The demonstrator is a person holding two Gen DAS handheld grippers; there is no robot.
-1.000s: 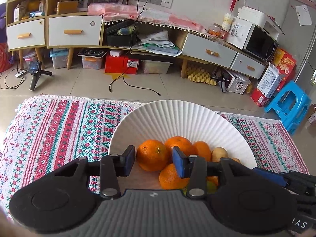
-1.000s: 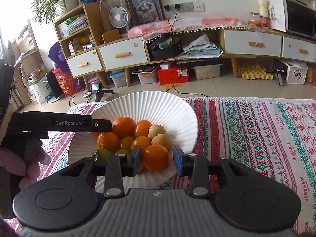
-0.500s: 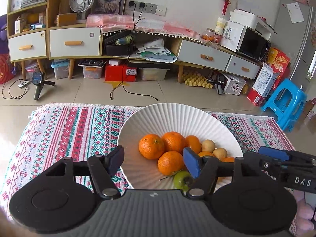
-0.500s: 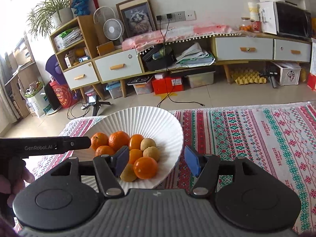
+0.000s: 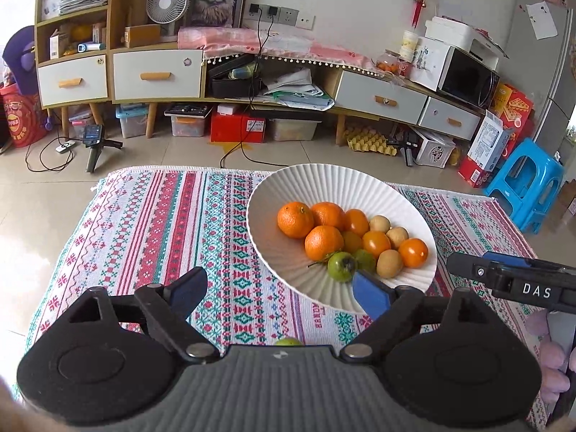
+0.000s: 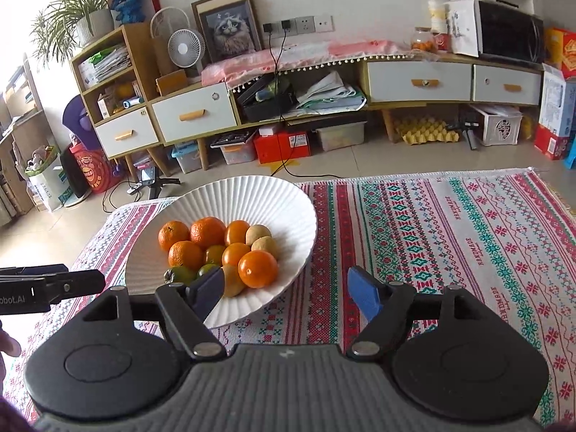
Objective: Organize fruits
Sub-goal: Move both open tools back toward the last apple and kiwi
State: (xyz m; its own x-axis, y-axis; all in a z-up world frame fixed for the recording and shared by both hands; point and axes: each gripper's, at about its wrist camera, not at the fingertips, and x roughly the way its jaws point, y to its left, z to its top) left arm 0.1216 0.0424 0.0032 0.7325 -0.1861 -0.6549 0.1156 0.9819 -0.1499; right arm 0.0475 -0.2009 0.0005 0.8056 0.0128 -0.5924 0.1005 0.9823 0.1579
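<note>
Fruit fills the near half of the white ribbed bowl [image 5: 345, 183], and neither claw holds any of it. The left gripper [image 5: 279, 293] is spread wide, empty, its blue right pad in front of the bowl's near rim and its left pad over bare cloth. The right gripper [image 6: 286, 289] is likewise spread and empty; its left pad overlaps the bowl's near edge just beside a bright orange [image 6: 257, 268], its right pad hangs over the cloth.

In the left wrist view, a green fruit with a stem [image 5: 341, 265] lies closest to the blue pad, a second green one touching it behind. Beyond these sit mandarins [image 5: 324, 242] in a cluster (three large ones on the left), smaller smooth oranges to the right, and pale brown round fruits [image 5: 390, 264] toward the bowl's right side. One more green fruit [image 5: 288, 342] lies on the cloth outside the bowl, mostly hidden behind the left gripper's body.

The bowl rests on a patterned woven cloth [image 6: 450, 237] in red, green and white stripes. Past the cloth's far edge are a tiled floor and a low wooden cabinet [image 6: 417, 81] with white drawers.
</note>
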